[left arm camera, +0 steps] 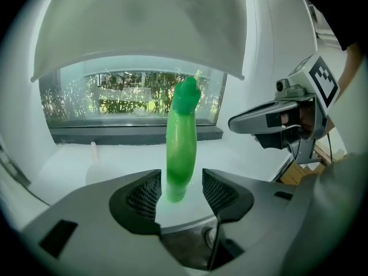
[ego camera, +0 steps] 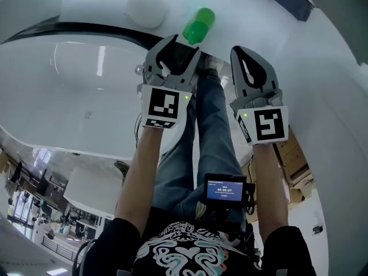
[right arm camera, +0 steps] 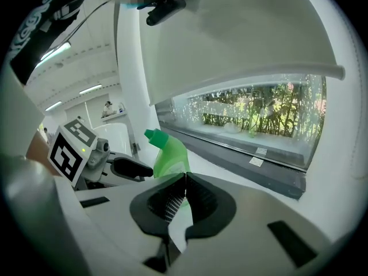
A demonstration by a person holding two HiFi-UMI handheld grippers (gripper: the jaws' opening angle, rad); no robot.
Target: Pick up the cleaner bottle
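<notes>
Cleaner bottle (left arm camera: pixel 181 148) stands upright on the white ledge (left arm camera: pixel 247 168), out from the dark window frame (left arm camera: pixel 132 134) at its back edge. Long axis is vertical, with the cap on top angled off to one side.

Key relation: the bottle's lower body sits right between the jaws of the left gripper (left arm camera: pixel 181 183). The jaws are spread, one pad on each side. There's a sliver of gap on both sides and no squeeze showing, so not gripped yet. Judgement: bottle is dead ahead of the left tongs, which only need to close across its narrow width, then lift straight up. Risk is a slip on smooth plastic, or a tip if only one pad lands first.

Right gripper (right arm camera: pixel 185 191) has its jaws pressed together on nothing. It sits off to the right of the bottle, clearly apart, so the left hand is the nearer one.

View differences:
- Left gripper view shows the pad gaps and the base. Head view hides these behind the gripper body and shows only the green top past the left tongs.
- Right gripper view shows the bent neck and cap side-on, with one left jaw beside the bottle.
- Head view alone shows a white round thing (ego camera: pixel 146 7) on the ledge, left of the bottle.
</notes>
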